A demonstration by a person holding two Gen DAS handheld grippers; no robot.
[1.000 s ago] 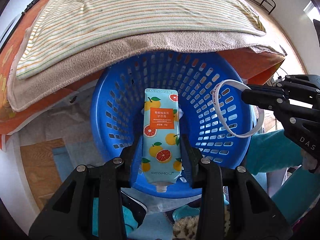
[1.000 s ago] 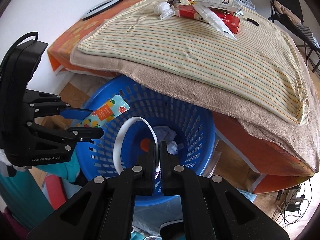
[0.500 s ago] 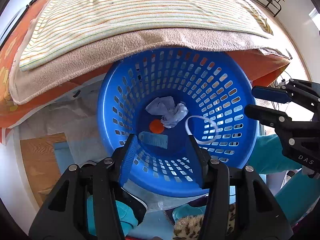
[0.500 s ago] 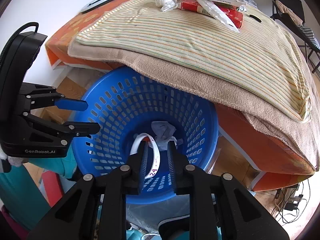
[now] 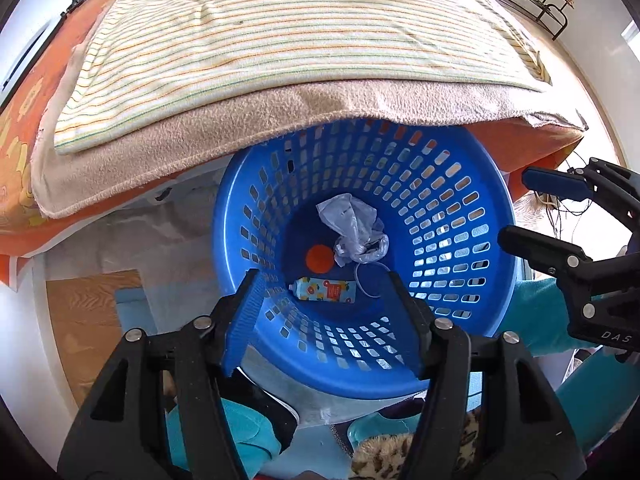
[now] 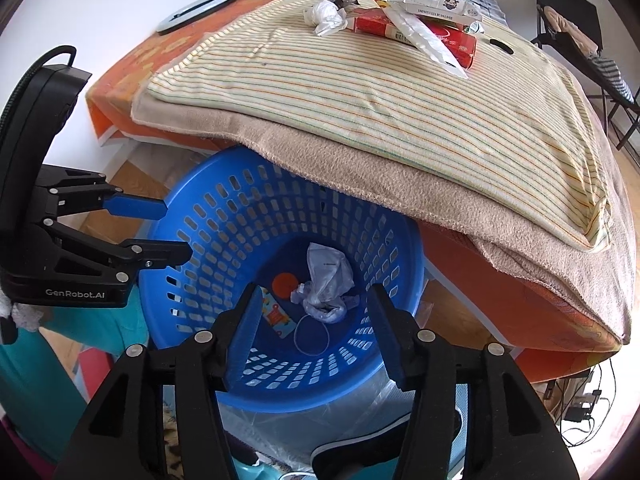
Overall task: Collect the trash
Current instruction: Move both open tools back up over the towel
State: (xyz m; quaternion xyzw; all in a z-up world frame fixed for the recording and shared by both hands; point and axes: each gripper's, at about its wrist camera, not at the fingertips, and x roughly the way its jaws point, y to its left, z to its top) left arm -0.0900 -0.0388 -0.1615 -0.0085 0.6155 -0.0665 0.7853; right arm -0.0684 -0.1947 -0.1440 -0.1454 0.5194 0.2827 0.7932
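Both dropped items now lie on the floor of the blue laundry basket: the hand-cream tube and the white band, beside a crumpled plastic bag. We see the left gripper and right gripper empty above the basket, jaws just opened wider.

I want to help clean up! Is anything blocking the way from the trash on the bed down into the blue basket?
Partly. The blanket overhangs the basket's far rim, beneath the crumpled wrapper and boxes. The near side of the basket is uncovered.
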